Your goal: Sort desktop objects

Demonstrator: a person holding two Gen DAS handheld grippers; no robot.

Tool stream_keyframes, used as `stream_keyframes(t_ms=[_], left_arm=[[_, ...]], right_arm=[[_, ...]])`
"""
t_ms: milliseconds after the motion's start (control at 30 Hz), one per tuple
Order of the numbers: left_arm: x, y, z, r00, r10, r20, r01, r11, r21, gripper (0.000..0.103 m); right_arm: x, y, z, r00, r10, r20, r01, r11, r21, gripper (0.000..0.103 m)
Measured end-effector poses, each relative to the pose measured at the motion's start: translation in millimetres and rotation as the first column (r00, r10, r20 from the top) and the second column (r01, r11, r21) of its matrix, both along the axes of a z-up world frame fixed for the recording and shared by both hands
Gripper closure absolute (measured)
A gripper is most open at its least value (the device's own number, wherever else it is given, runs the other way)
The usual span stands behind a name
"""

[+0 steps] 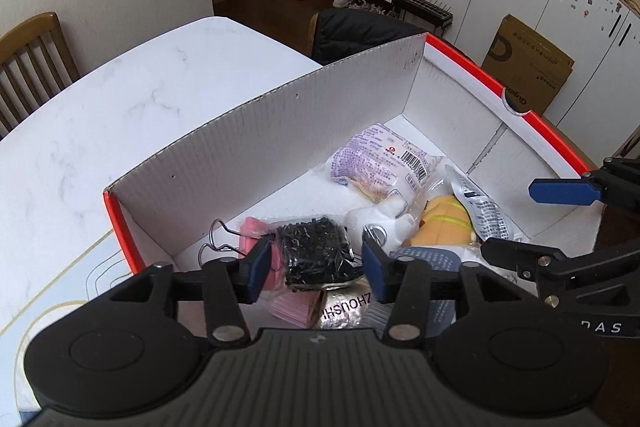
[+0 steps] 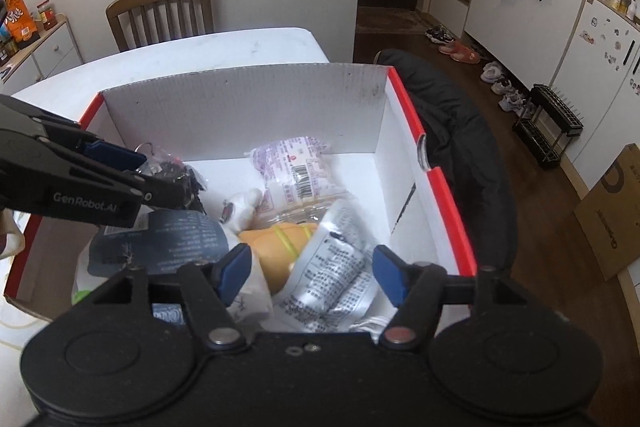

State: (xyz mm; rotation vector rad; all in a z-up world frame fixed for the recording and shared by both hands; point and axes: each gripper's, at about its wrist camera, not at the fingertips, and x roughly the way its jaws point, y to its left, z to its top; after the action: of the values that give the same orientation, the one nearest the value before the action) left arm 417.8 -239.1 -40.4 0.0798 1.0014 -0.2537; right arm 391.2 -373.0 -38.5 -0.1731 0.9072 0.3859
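The left gripper (image 1: 316,267) is hovering with fingers parted around a clear bag of black bits (image 1: 316,255) inside the red-and-white cardboard box (image 1: 248,147), while the right gripper (image 2: 312,275) is straddling, fingers wide, a silver printed sachet (image 2: 332,267).

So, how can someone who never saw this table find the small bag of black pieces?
Look into the white cardboard box with the red rim on the marble table. At its near end, between the left tongs, lies a clear bag of black pieces, resting on a pink packet. It is the only black, grainy item; its neighbours are pink, silver or white.
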Motion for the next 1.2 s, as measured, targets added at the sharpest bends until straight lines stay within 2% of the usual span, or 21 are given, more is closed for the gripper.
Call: stream_keyframes(t_ms=[133,267,467,567,733,933,1133,1200], left_arm=[[-6,1,5,1.000,0.002,0.014,-0.001,1.000,-0.012,0.048],[-15,5,14,0.999,0.003,0.033,-0.002,0.999,-0.040,0.040],[-38,10,30,0.996,0.001,0.091,0.004,0.998,-0.065,0.039],[-52,16,39,0.993,0.003,0.119,0.008,0.995,-0.095,0.034],[-75,26,53,0.983,0.013,0.185,0.003,0.996,-0.089,0.034],[-97,40,62,0.979,0.028,0.203,-0.003,0.992,-0.124,0.030],[-119,54,67,0.973,0.049,0.224,-0.021,0.992,-0.124,0.030],[-125,59,68,0.972,0.053,0.228,-0.026,0.992,-0.120,0.026]], right_arm=[[-4,-2,2,1.000,0.000,0.002,0.000,1.000,-0.002,0.035],[-9,-3,11,1.000,0.001,0.015,-0.001,1.000,0.013,0.031],[-22,-2,26,0.999,0.007,0.047,-0.008,0.999,0.032,0.027],[-30,0,34,0.998,0.013,0.066,-0.016,0.999,0.047,0.025],[-41,4,47,0.995,0.022,0.097,-0.029,0.997,0.070,0.022],[-57,8,57,0.992,0.023,0.125,-0.035,0.994,0.101,0.016],[-73,16,60,0.987,0.016,0.158,-0.031,0.995,0.091,0.013],[-78,19,61,0.986,0.013,0.165,-0.028,0.995,0.093,0.012]])
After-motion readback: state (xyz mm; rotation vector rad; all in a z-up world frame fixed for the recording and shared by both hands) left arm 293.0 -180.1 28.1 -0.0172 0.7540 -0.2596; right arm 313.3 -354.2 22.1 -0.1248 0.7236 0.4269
